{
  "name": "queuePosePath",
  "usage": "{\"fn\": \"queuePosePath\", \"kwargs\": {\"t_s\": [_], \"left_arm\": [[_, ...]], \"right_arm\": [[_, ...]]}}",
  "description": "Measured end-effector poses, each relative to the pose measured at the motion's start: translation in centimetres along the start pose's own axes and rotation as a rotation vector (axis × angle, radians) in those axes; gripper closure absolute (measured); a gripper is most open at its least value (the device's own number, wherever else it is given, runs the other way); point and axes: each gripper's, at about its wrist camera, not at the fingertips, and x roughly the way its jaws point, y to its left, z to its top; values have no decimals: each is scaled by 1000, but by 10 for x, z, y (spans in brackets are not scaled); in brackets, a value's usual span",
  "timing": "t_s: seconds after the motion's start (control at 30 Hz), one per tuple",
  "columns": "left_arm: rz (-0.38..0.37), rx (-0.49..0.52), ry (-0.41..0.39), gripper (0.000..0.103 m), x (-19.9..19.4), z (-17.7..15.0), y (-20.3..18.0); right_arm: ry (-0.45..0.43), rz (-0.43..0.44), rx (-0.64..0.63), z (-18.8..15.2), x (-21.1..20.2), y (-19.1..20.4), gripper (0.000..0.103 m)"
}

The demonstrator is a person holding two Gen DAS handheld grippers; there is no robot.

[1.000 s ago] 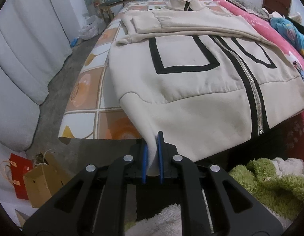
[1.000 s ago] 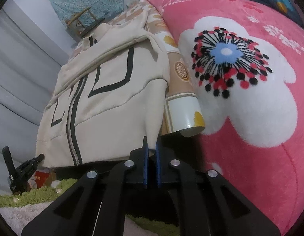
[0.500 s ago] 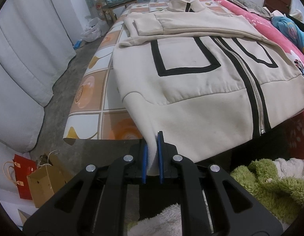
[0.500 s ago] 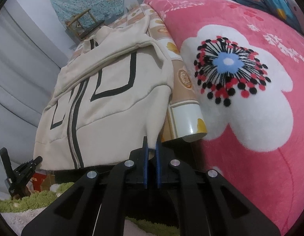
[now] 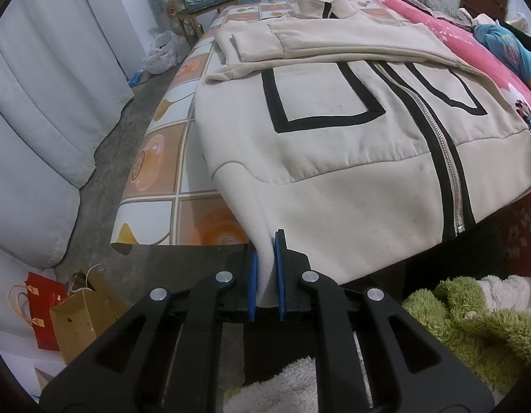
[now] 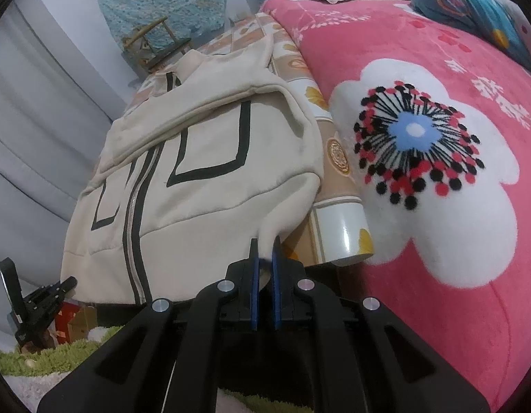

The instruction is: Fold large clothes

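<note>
A cream zip jacket (image 5: 334, 158) with black rectangle trim lies front-up on the bed, sleeves folded across its chest, hem hanging over the near edge. My left gripper (image 5: 265, 241) is shut on the hem's left corner, the cloth pinched between its blue pads. The right wrist view shows the same jacket (image 6: 203, 186) from the other side. There my right gripper (image 6: 263, 251) is shut on the hem's right corner. The left gripper (image 6: 64, 284) shows small and dark at the lower left of that view.
A tile-patterned mat (image 5: 162, 172) covers the bed under the jacket. A pink flowered blanket (image 6: 437, 172) lies to the right. Grey curtains (image 5: 42, 103), paper bags (image 5: 69, 316) and a wooden chair (image 5: 196, 3) stand to the left. A green and white shaggy rug (image 5: 472, 320) lies below.
The hem has been drawn slightly toward me and the jacket lies a little flatter. Both grippers keep their hold on the corners.
</note>
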Motion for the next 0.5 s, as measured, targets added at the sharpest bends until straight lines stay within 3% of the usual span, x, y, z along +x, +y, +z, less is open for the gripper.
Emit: {"fn": "queuePosePath", "kwargs": {"t_s": [0.3, 0.5], "left_arm": [[-4, -10, 11, 94, 3, 1, -1], [-72, -42, -2, 94, 7, 4, 5]], "right_arm": [[0, -2, -11, 4, 4, 2, 97], [-9, -2, -19, 9, 11, 9, 97]]}}
